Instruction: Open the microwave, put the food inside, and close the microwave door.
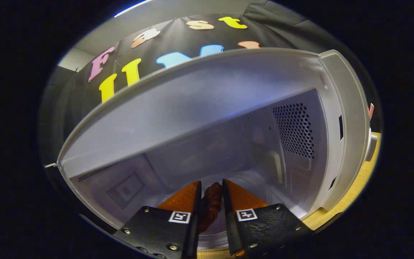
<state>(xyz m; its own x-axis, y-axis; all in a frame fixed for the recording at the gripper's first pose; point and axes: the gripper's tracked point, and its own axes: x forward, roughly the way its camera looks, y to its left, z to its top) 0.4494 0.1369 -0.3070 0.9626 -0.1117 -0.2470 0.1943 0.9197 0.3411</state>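
Risk: the food (210, 205) may drop short of the turntable (261, 187) or smear the microwave (207, 118) floor if the tongs (211, 189) release early or tilt; the near cavity lip could also catch the fingers on withdrawal. The tongs are clamped on the food, both fingers pressing its sides (a dark reddish piece). It sits between the fingers, reaching their tips, with the cavity floor just ahead.

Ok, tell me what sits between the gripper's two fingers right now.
In the gripper view, a dark reddish-brown piece of food sits between the fingers of the gripper, both pressing on it, inside the open microwave.
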